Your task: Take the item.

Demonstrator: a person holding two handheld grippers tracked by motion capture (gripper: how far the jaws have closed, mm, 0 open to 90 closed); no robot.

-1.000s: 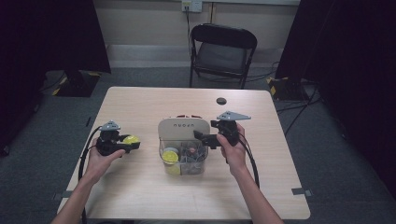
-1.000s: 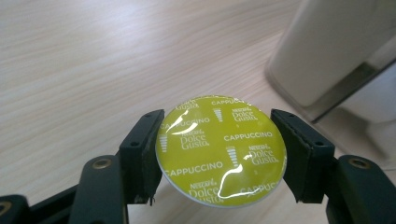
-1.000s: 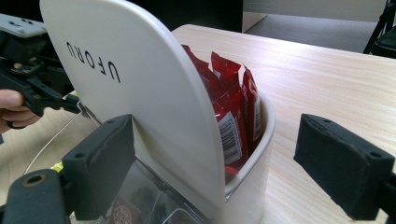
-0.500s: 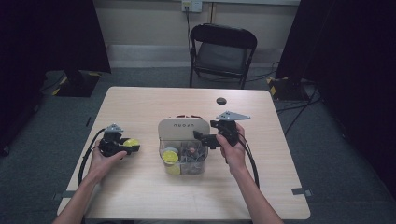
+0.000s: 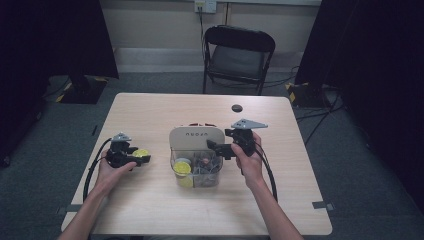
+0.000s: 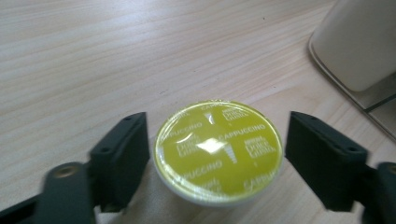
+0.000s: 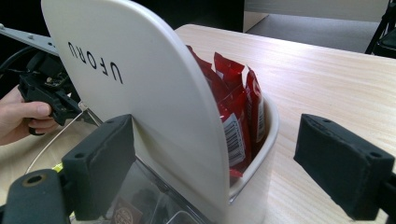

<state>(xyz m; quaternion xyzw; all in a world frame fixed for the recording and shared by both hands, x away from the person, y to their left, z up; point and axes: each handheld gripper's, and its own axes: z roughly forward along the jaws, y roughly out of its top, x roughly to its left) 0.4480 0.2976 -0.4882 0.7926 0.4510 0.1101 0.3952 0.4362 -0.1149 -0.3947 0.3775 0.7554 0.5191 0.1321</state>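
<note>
Left gripper view: jaws just opened beside yellow capsule [image 6: 218, 151]

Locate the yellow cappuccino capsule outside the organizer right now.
The yellow cappuccino capsule sits on the table between the left gripper's just-opened jaws, left of the organizer in the high view.

My yellow coffee capsule [image 6: 218, 150] lies flat on the table [image 5: 150, 200], foil lid up, printed "cappuccino", well left of the white organiser box [image 5: 196, 140].
</note>
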